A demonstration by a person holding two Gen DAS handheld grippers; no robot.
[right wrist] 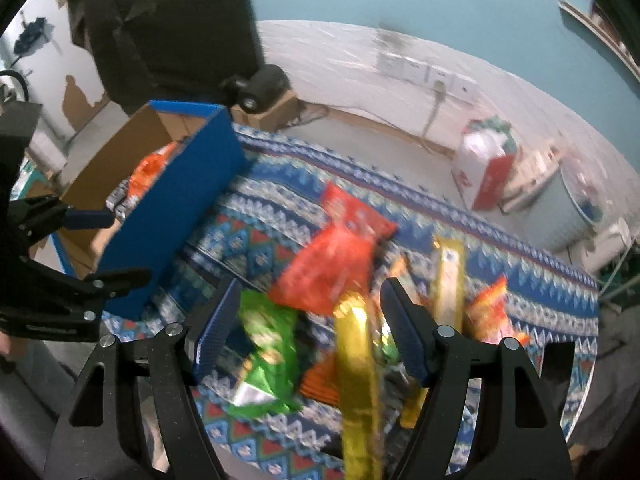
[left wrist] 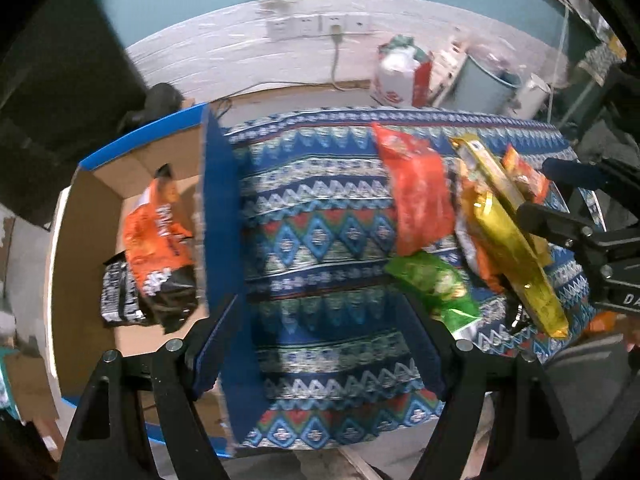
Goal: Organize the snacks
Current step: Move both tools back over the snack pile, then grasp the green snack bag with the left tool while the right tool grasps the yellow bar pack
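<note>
Foil snack packets lie heaped on the patterned cloth point(right wrist: 520, 280), box waiting at ten o'clock.

Gold packet point(right wrist: 356, 360), green packet point(right wrist: 264, 356) and orange-red packet point(right wrist: 336, 268) look light, crinkly and slippery; a pinch across a flat middle or crimped end seems safest. Right gripper point(right wrist: 308, 332) hovers spread and empty above them; left gripper point(left wrist: 320, 336) likewise gapes over bare cloth beside the blue cardboard box point(left wrist: 216, 200), which already holds two packets.
</note>
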